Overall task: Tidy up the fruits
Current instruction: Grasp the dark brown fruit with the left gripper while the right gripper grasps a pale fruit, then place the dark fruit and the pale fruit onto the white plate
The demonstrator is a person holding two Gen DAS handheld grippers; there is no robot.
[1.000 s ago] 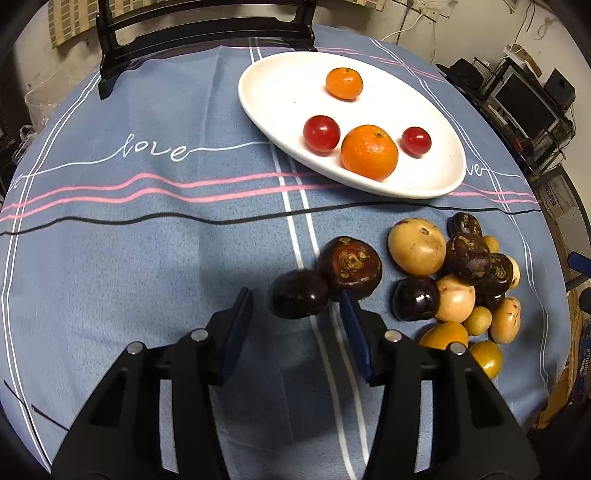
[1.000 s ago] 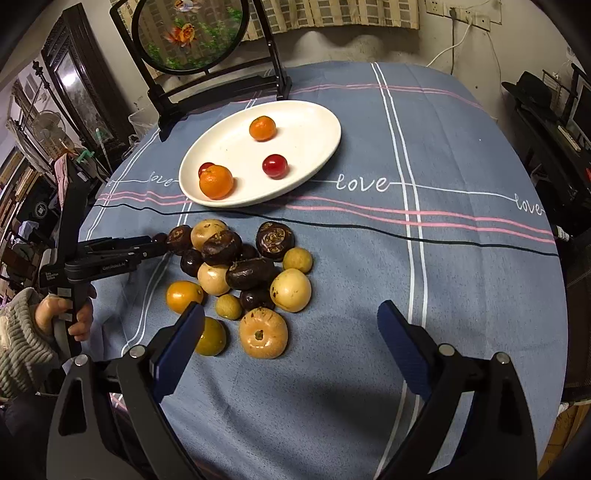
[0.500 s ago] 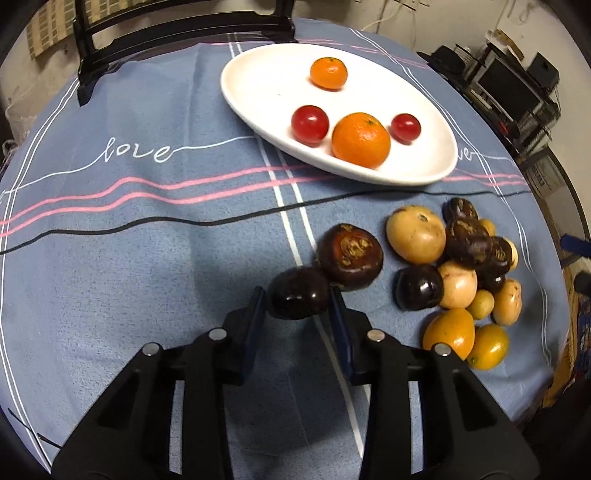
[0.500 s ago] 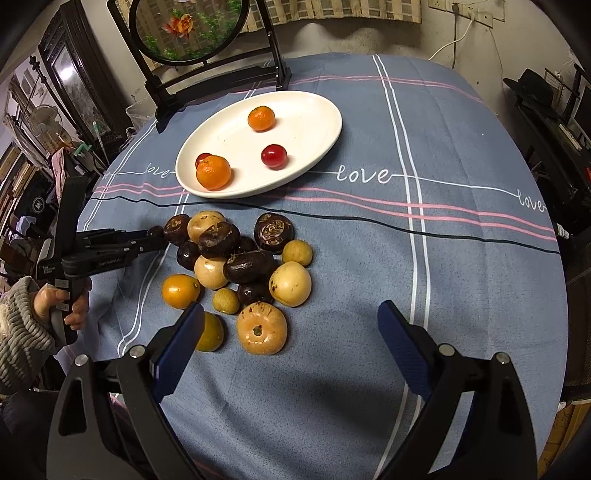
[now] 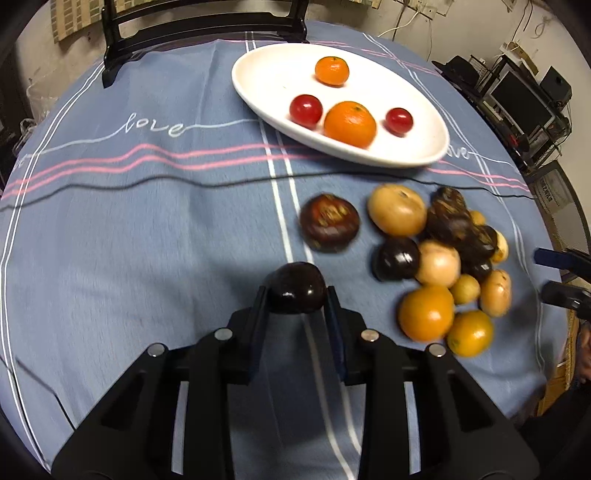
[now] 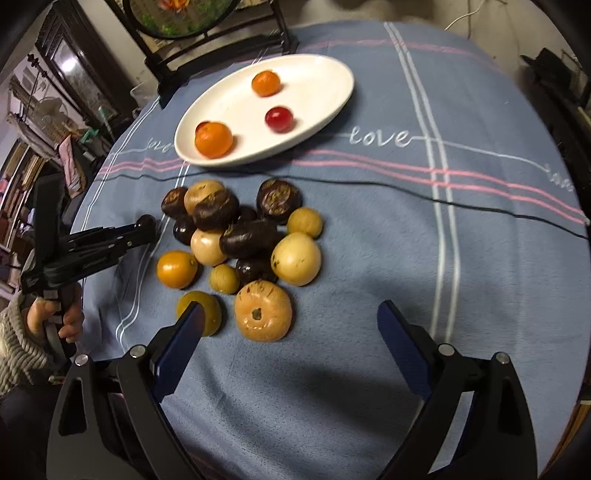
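Closing in over the last second, the left gripper [image 5: 297, 291] has brought its jaws together on the dark purple fruit [image 5: 296, 287], which earlier lay loose on the cloth touching the brown-topped dark fruit [image 5: 328, 222]; now the pads pinch it on both sides and it sits apart from that neighbour, nearer the camera. From the right wrist view the same gripper [image 6: 146, 225] reaches in from the left edge, held by a hand [image 6: 55, 317] in a knitted sleeve [image 6: 18, 347], its tip just left of the fruit pile.

Spread wide, the right gripper [image 6: 290, 325] has narrowed only slightly and has sunk a little toward the cloth. Nothing is pressed between its blue pads: the tan fruit with a dark stem pit [image 6: 263, 310] lies between them, closer to the left finger, and an olive-yellow fruit [image 6: 207, 310] sits partly behind that left fingertip.

On the blue striped tablecloth [image 5: 147, 221], the rest of the pile lies to the right in the left wrist view: a pale tan fruit [image 5: 397, 210], several dark ones, small yellow ones and two orange fruits [image 5: 426, 312] at the near edge. Beyond them, past a thin black line running across the cloth, the white oval plate [image 5: 266, 66] holds two tangerines [image 5: 349, 123] and two red cherry tomatoes [image 5: 305, 109]. A black chair [image 5: 203, 22] stands at the far side.
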